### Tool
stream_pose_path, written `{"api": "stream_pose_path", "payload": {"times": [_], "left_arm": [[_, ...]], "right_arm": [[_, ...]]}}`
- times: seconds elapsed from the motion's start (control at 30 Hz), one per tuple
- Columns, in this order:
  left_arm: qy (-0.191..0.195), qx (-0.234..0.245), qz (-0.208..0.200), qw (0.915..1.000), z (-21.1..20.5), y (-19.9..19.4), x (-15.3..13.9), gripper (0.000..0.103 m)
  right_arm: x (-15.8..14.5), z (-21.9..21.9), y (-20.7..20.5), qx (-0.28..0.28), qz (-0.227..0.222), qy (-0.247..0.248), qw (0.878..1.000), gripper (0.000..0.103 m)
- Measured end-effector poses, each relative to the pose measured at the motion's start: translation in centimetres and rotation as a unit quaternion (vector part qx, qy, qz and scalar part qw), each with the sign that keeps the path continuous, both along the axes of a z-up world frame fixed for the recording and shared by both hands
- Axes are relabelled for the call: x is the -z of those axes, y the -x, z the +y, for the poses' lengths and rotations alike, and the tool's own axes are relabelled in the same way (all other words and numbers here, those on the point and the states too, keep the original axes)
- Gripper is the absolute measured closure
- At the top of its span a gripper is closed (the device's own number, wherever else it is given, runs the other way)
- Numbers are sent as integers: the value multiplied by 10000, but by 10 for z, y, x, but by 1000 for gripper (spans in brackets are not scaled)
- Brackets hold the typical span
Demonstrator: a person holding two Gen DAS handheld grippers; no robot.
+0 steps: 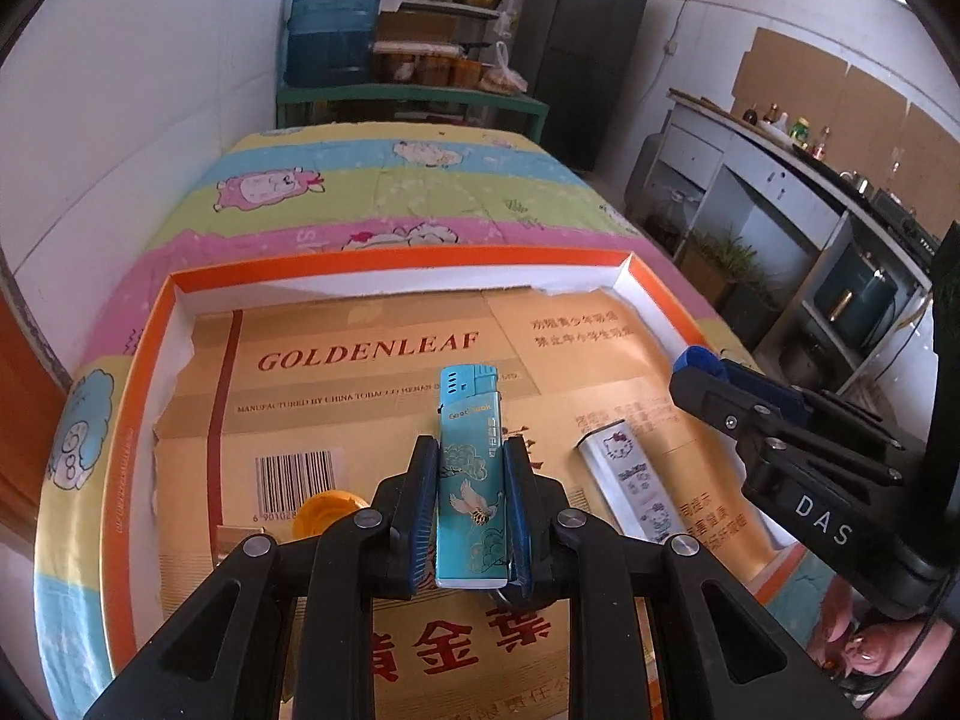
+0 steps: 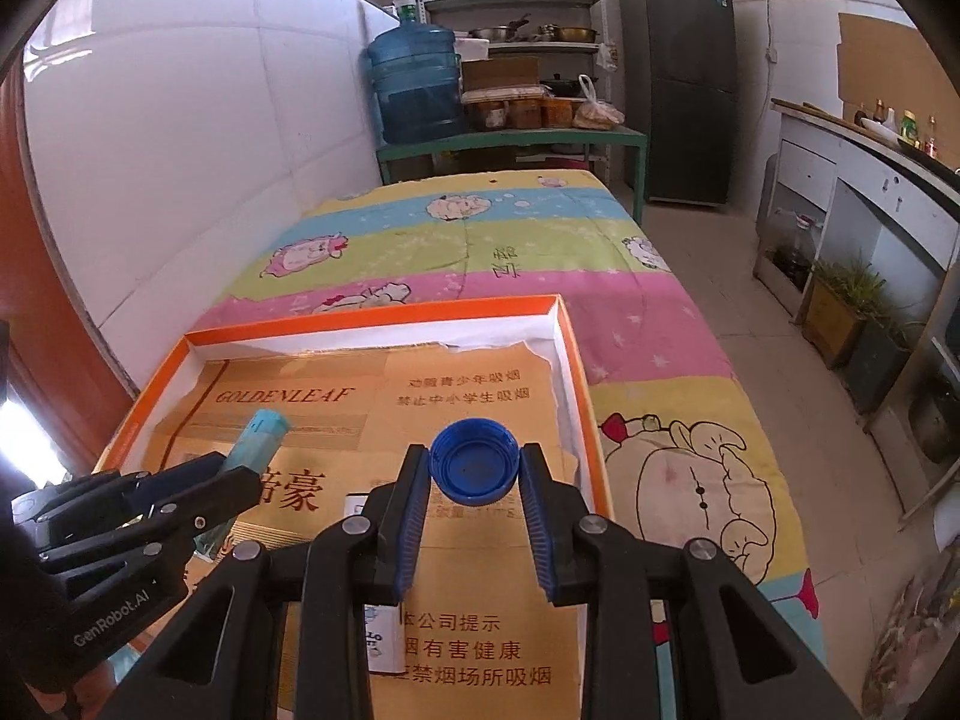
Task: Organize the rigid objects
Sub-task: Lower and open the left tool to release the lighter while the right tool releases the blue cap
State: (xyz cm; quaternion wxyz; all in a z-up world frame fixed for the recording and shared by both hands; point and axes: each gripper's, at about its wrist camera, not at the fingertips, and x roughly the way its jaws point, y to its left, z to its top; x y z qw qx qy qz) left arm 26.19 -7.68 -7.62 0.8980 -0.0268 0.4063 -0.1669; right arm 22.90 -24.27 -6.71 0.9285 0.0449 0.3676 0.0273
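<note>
A: L gripper (image 1: 470, 468) status?

B: Clamped on the teal lighter (image 1: 471, 474); both blue pads flat against its long sides; lighter upright w/ its cap end away from the cam; held over the orange tray (image 1: 384, 273), roughly mid-tray.

A: R gripper (image 2: 474, 468)?

B: Pinching a blue bottle cap (image 2: 474, 461) right at the fingertips; cap's open side faces the cam; it sits above the tray's right half, near the tray's right wall.

A: What's in the tray itself?

B: Floor is lined w/ tan cardboard (image 1: 360, 354) printed GOLDENLEAF plus a barcode; a white lighter w/ cartoon cat print (image 1: 630, 480) lies flat on it, right of tray centre, under the R gripper; a yellow round thing (image 1: 327, 510) lies left of tray centre, partly hidden by the L gripper, can't tell what it is.

A: Grippers relative to each other?

B: Side by side over the tray, apart, not touching; L one over the tray's middle, R one toward its right wall.

A: Tray sits on what?

B: A striped cartoon-sheep cloth (image 2: 540, 240); it extends beyond the tray's far wall and past its right wall.
</note>
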Motion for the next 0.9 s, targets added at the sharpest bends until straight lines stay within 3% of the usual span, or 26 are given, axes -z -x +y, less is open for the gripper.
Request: {"api": "stream_pose_path", "payload": {"times": [0.9], "left_arm": [[-167, -46, 93, 9998, -3, -5, 10, 81]], "right_arm": [[15, 4, -7, -44, 338, 111, 9994, 72]]}}
